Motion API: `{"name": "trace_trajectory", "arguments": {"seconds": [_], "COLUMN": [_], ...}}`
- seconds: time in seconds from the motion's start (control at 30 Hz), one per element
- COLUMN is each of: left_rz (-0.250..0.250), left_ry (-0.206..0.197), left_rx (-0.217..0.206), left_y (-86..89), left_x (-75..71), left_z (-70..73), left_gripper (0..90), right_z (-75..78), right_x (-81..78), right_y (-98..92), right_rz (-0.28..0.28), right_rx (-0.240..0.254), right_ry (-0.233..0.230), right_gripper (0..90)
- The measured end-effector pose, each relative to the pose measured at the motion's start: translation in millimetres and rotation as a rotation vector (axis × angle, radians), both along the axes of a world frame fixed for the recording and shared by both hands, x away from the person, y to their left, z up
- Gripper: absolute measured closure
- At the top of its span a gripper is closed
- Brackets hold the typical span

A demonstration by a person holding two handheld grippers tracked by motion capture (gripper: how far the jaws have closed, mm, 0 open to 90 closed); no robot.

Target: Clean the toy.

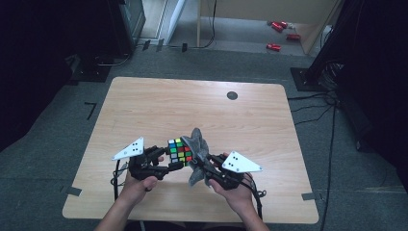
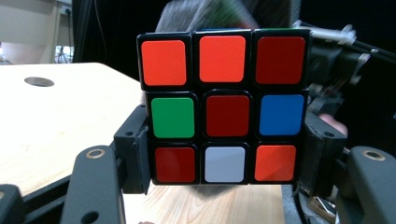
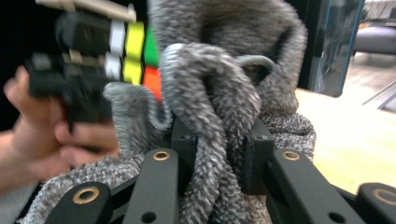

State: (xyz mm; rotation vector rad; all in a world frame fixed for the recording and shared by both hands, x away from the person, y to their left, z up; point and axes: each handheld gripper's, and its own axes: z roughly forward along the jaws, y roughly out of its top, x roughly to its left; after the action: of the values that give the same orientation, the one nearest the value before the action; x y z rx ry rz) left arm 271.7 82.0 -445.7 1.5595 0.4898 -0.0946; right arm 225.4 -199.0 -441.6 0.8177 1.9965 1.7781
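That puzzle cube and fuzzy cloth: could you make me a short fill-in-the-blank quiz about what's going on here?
1. The left gripper clamps a puzzle ____.
2. The right gripper pinches a grey ____.
3. The centre square of the cube face toward the left gripper's camera is dark ____.
4. Both are held above a wooden ____.

Missing words: cube; cloth; red; table

Cube [image 1: 180,151] left of cloth [image 1: 197,154], above table [image 1: 144,106]

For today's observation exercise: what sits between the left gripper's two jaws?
A puzzle cube, clamped at its lower sides by the left gripper, seen in the left gripper view.
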Motion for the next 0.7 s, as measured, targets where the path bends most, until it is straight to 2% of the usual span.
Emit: {"name": "trace_trajectory", "arguments": {"seconds": [0.1,0.17,0.2,0.27,0.3,0.37,0.43,0.53,0.6,0.63,0.67,0.7], "left_rz": [0.007,0.018,0.021,0.01,0.001,-0.019,-0.025,-0.019,-0.011,-0.008,-0.004,-0.002], "left_ry": [0.005,0.011,0.013,0.019,0.023,0.027,0.029,0.031,0.031,0.029,0.028,0.029], "left_rx": [-0.005,0.012,0.025,0.044,0.044,0.034,0.024,0.013,0.007,0.008,0.011,0.013], "left_y": [2.0,2.7,2.9,1.7,0.4,-1.6,-1.3,2.3,4.1,4.7,5.2,5.5], "left_x": [1.6,3.2,3.7,4.3,4.0,3.6,3.2,3.7,4.4,4.7,5.0,5.4], "left_z": [0.4,-0.1,-0.8,-2.6,-3.2,-3.4,-2.0,-0.8,0.3,0.7,1.0,0.7], "left_gripper": [34.6,34.6,34.6,34.6,34.6,34.6,34.6,34.6,34.6,34.6,34.6,34.6], "right_z": [-9.8,-10.9,-8.4,0.5,5.2,11.9,11.0,-0.3,-7.6,-9.3,-9.0,-6.7], "right_x": [5.8,6.2,5.8,3.9,2.3,-2.2,-3.5,-0.6,2.3,2.5,2.7,3.0], "right_y": [3.0,2.8,1.2,-3.9,-5.7,-6.2,-3.8,-0.1,3.5,4.8,4.4,2.1], "right_rz": [0.017,-0.006,-0.018,-0.033,-0.039,-0.045,-0.026,0.01,0.031,0.022,0.012,-0.001], "right_rx": [-0.092,-0.14,-0.134,-0.068,-0.044,-0.03,-0.038,-0.067,-0.14,-0.173,-0.179,-0.155], "right_ry": [0.047,0.036,0.026,0.002,-0.024,-0.072,-0.088,-0.054,-0.021,-0.024,-0.025,-0.019], "right_gripper": [72.9,72.9,73.0,73.1,73.1,73.2,73.5,73.6,73.5,73.5,73.5,73.6]}}
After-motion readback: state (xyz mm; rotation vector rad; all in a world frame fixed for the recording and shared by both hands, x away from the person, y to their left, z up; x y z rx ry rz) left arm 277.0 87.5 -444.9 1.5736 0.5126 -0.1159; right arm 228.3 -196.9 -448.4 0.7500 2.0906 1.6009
